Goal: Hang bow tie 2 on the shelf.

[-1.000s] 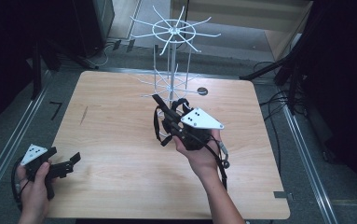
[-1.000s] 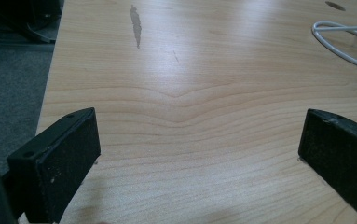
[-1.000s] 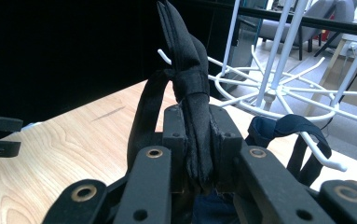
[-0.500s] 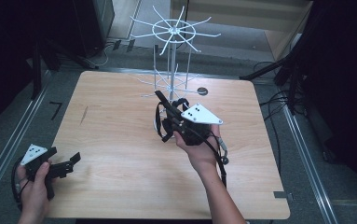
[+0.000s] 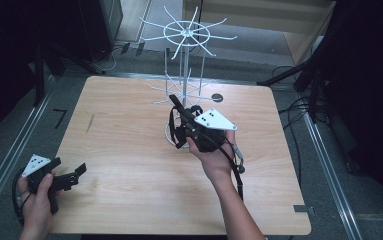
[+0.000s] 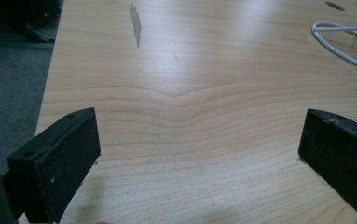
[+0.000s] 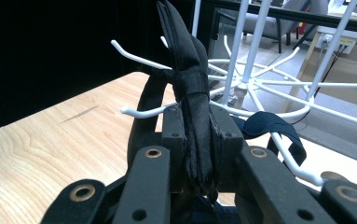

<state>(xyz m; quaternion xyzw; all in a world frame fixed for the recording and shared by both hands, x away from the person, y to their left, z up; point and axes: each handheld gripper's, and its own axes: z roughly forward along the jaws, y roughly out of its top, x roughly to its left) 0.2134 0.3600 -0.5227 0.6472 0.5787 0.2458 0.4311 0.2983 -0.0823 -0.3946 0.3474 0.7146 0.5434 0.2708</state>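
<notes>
1. This looks like a lab or test room: a bare wooden counter (image 5: 129, 150) stands alone on grey carpet.
2. Metal floor rails (image 5: 9, 155) flank it, with loose cables (image 5: 299, 107) and dark stands beside.
3. Office chairs sit behind, seen in the right gripper view.

Each hand carries a black two-jaw gripper with a pistol-style body. The left gripper (image 5: 66, 176) bears a pale grey three-cornered plate dotted with small dark marks, and a black cable loops from its rear. Its jaws are flat rectangular blocks faced with rough black pads (image 6: 69, 163). The right gripper (image 5: 179, 116) carries a matching grey plate and a trailing black cable; its black linkage arms show round brass-coloured rivets. Both forearms are bare, without sleeves.
</notes>
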